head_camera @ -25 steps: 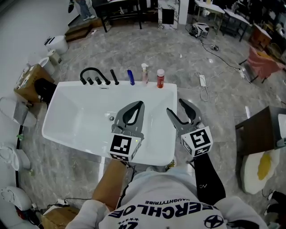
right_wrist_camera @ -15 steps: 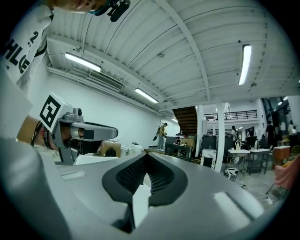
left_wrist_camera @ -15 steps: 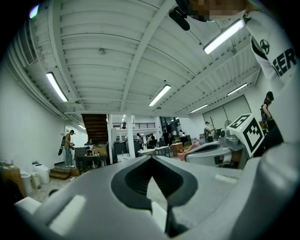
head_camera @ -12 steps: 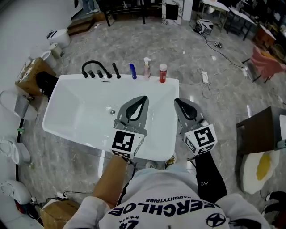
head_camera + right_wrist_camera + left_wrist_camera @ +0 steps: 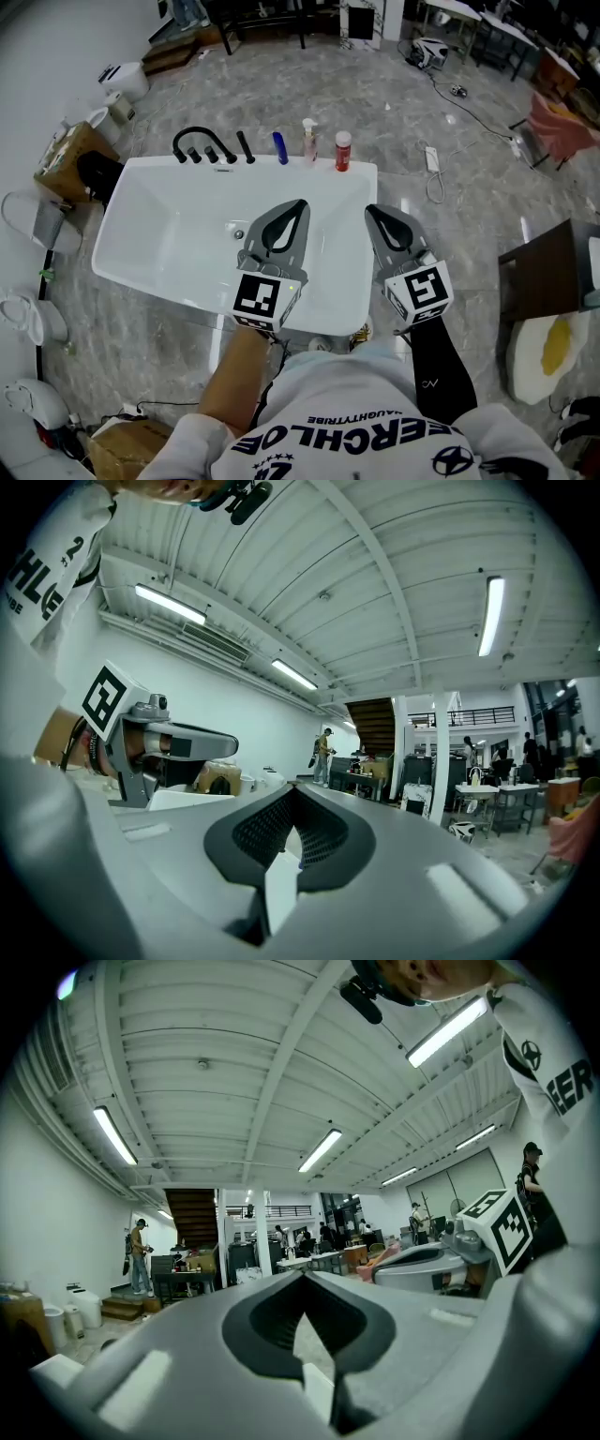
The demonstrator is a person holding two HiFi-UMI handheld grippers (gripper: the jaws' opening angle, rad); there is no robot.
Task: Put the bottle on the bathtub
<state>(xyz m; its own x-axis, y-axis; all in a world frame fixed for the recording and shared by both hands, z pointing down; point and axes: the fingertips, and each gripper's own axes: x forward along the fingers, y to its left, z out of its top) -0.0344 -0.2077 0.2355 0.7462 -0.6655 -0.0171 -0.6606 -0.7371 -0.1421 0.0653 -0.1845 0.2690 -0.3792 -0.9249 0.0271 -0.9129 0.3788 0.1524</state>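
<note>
Three bottles stand on the far rim of the white bathtub (image 5: 111, 208): a blue bottle (image 5: 279, 147), a clear pink pump bottle (image 5: 308, 142) and a red bottle with a white cap (image 5: 343, 152). My left gripper (image 5: 300, 202) hovers over the tub's right half, shut and empty. My right gripper (image 5: 369, 209) hangs just past the tub's right rim, also shut with nothing in it. Both tilt upward, so the left gripper view shows only shut jaws (image 5: 302, 1274) against the hall, and the right gripper view shows the same (image 5: 295, 787). No bottle appears in either gripper view.
A black faucet set (image 5: 202, 145) stands on the far rim left of the bottles. A drain (image 5: 237, 225) lies in the tub floor. A cardboard box (image 5: 61, 155) and white toilets (image 5: 122, 80) stand to the left. Cables (image 5: 431, 183) and a dark table (image 5: 544, 272) are to the right.
The right gripper's jaws, open one second ago, have shut. Both grippers shifted slightly away from me over the tub's right side.
</note>
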